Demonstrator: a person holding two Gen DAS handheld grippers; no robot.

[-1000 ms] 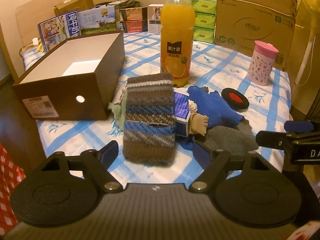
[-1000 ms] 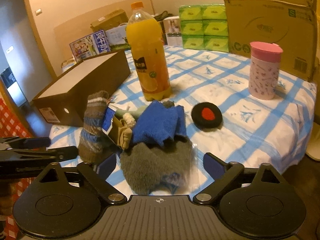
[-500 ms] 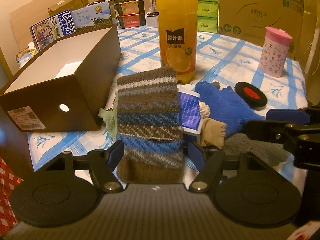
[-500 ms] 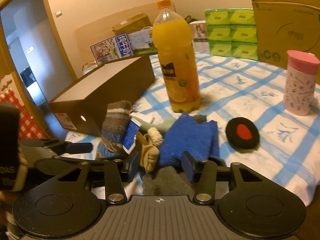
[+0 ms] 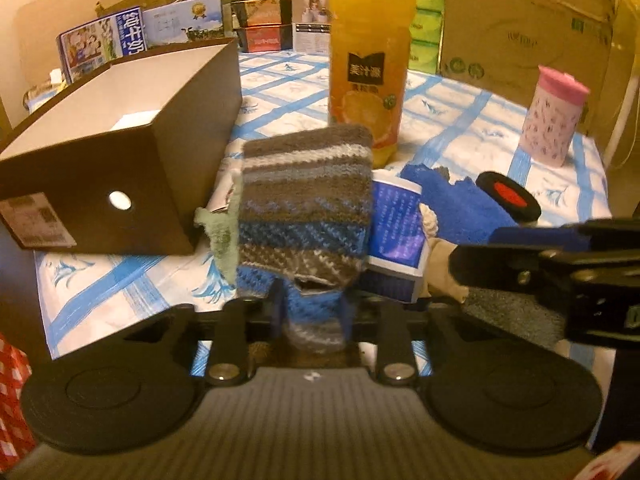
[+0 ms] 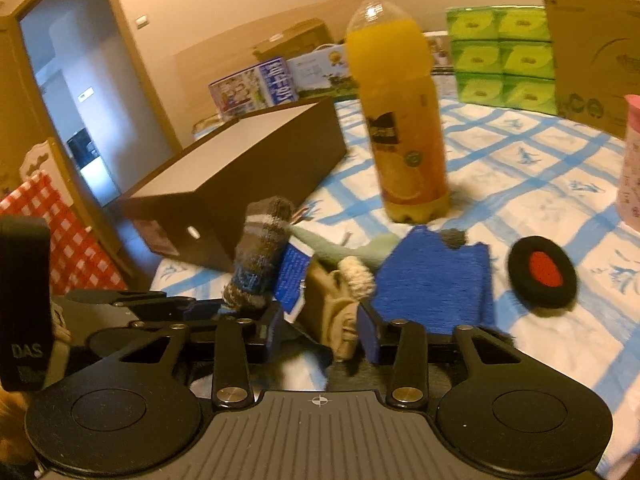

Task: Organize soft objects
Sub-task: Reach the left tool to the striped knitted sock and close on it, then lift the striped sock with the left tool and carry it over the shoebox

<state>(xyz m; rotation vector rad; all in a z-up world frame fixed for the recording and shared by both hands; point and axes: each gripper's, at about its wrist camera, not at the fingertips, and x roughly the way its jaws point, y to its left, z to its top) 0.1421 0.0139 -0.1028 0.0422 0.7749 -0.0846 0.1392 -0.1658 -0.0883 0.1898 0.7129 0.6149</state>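
Left gripper (image 5: 311, 312) low, fingers pinched tight on striped knit sock (image 5: 306, 208); right gripper (image 6: 320, 330) close beside it, jaws narrowed around beige cloth (image 6: 340, 320), grip unclear

I read this as a home room, blue-checked cloth on desk (image 6: 520, 152), juice bottle (image 6: 400, 112), tissue packs (image 6: 500, 56), stacked cartons (image 5: 528, 28), open doorway (image 6: 72, 112).

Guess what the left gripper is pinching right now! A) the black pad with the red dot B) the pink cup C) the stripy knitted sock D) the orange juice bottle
C: in the left wrist view the left gripper has its fingers closed on the lower end of the stripy knitted sock, while the juice bottle, pink cup and black pad sit untouched farther back on the table.
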